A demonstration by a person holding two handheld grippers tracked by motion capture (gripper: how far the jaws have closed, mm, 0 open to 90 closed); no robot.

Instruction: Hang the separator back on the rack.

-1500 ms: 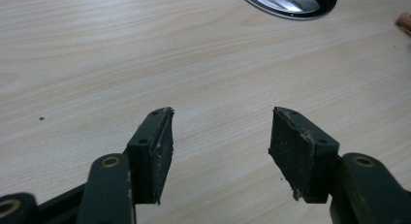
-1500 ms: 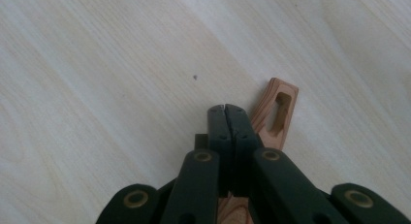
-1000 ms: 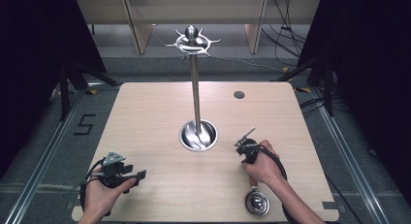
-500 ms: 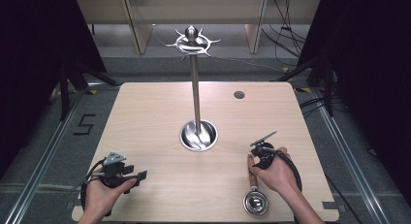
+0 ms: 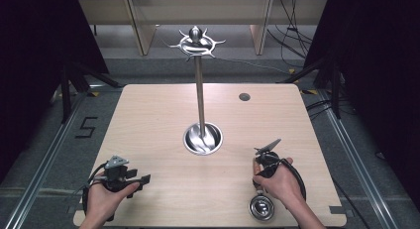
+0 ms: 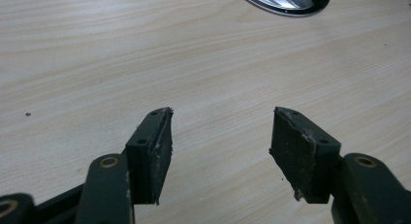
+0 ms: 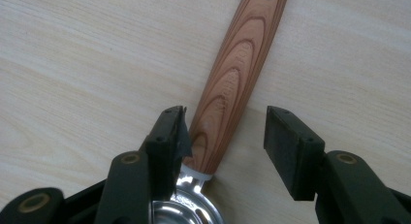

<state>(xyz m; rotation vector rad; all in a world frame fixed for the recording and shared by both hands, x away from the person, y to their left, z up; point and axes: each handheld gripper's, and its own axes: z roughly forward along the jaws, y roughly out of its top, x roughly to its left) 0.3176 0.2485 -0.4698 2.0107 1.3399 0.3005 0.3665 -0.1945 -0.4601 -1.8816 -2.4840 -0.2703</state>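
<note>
One tall hook stand (image 5: 200, 105) mid-table, well beyond ladle (image 5: 261, 207).

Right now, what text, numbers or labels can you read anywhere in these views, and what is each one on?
"5": a dark mark on the grey floor left of the table, in the high view.
Nothing to read on the table, the stand, the ladle or either gripper.
</note>
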